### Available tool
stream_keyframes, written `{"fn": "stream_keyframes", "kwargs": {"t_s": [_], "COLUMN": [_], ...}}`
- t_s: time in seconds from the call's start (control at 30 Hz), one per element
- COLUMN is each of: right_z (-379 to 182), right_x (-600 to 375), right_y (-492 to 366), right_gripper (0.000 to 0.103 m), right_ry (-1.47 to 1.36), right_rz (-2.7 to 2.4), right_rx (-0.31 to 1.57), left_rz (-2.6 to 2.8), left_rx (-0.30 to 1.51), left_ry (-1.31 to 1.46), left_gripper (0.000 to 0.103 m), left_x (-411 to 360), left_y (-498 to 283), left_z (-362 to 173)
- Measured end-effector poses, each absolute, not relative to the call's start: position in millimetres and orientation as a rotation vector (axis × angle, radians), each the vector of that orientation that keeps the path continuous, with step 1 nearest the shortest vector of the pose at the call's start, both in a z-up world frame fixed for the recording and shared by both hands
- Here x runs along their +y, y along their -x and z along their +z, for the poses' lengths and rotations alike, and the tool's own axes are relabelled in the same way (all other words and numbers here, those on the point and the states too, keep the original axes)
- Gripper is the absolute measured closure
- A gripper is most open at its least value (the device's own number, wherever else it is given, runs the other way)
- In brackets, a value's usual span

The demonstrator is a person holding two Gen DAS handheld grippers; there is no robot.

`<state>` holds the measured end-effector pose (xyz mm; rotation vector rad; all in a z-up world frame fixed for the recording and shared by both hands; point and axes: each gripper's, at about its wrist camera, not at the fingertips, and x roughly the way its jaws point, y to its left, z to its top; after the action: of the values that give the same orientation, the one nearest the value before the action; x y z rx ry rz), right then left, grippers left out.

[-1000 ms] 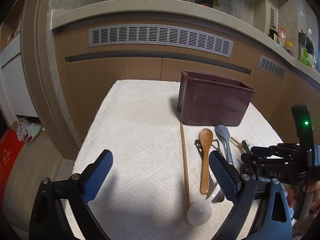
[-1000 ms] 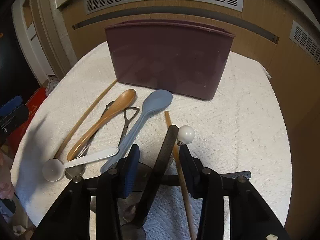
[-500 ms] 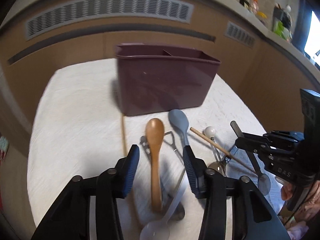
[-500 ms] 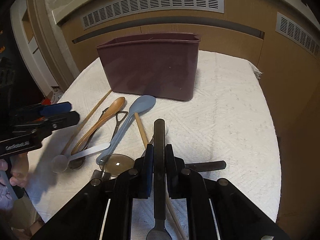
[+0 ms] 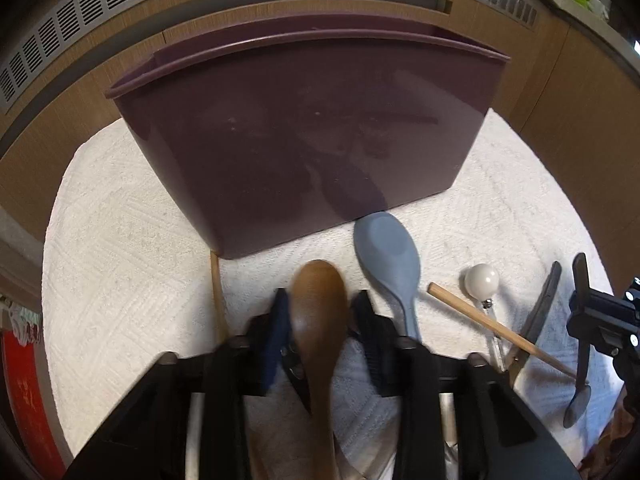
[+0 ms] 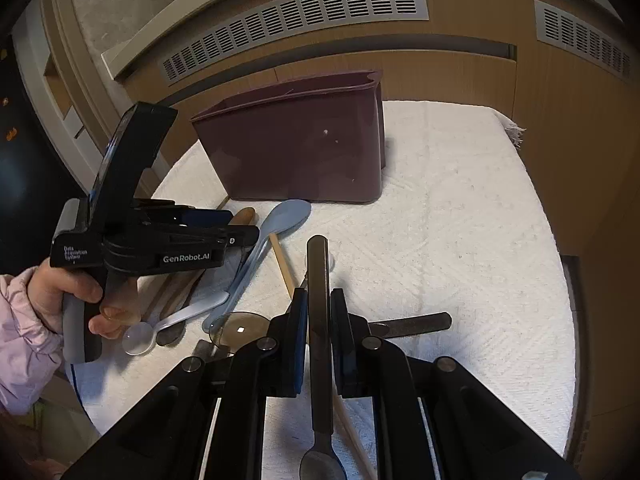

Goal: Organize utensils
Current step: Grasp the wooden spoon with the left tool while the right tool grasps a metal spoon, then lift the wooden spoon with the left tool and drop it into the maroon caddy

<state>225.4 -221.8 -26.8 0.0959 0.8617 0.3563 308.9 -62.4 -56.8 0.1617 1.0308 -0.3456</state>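
The left tool (image 5: pixel 320 320), jaws just closing, is pinching the stiff, light wooden spoon (image 5: pixel 318 312) near its bowl while the right tool (image 6: pixel 319 320) is clamping a dark-handled spoon (image 6: pixel 318 320).

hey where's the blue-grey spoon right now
In the left wrist view the blue-grey spoon lies on the white cloth, its bowl just in front of the maroon bin, immediately right of the wooden spoon.

Glossy plastic bin (image 5: pixel 304 128), wood spoon (image 5: pixel 320 320).
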Motion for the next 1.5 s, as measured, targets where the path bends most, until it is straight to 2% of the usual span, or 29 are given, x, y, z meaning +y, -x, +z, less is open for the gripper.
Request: {"fn": "stream_keyframes", "kwargs": {"t_s": [0.3,0.53,0.7,0.77,1.03,1.17,1.27,1.3,1.37,1.5], "right_z": [-8.0,11.9,9.8,-0.6,-36.7,-47.8,-58.1,-61.5,-65.6,-49.6], "right_x": [-219.4,-210.6,-203.0,-201.9,-174.6,-164.4,-156.4,-154.0,-150.6,-165.0], "right_y": [-207.0,-191.3,-193.2,-198.5,-215.1,-233.7,-245.3,-247.6,-250.0,-242.6], "right_gripper": [0.095,0.097,0.097,0.090,0.088,0.080,0.079,0.080,0.091,0.092], "right_ry": [-0.085,-0.052,0.003,0.019,0.109,0.122,0.146,0.157,0.181,0.104], "right_rz": [0.362,0.383,0.391,0.402,0.474,0.459,0.470,0.476,0.471,0.480], "right_rx": [0.795,0.723,0.748,0.799,0.890,0.906,0.926,0.931,0.940,0.909], "left_rz": [-0.348,-0.324,-0.321,-0.312,-0.323,-0.321,-0.319,-0.318,-0.314,-0.311], "left_rx": [0.778,0.658,0.652,0.641,0.639,0.653,0.663,0.665,0.667,0.655], "left_ry": [0.077,0.104,0.110,0.112,0.133,0.136,0.140,0.141,0.143,0.146], "left_gripper": [0.072,0.072,0.072,0.072,0.072,0.072,0.072,0.072,0.072,0.072], "left_x": [-26.7,-10.0,-8.9,-5.5,-1.3,-0.2,0.8,1.1,2.0,3.9], "left_y": [-214.7,-190.6,-193.4,-191.2,-188.4,-188.7,-189.5,-189.7,-189.9,-187.1], "left_z": [-6.1,33.8,38.2,39.1,36.3,33.5,31.0,30.5,29.7,32.9]}}
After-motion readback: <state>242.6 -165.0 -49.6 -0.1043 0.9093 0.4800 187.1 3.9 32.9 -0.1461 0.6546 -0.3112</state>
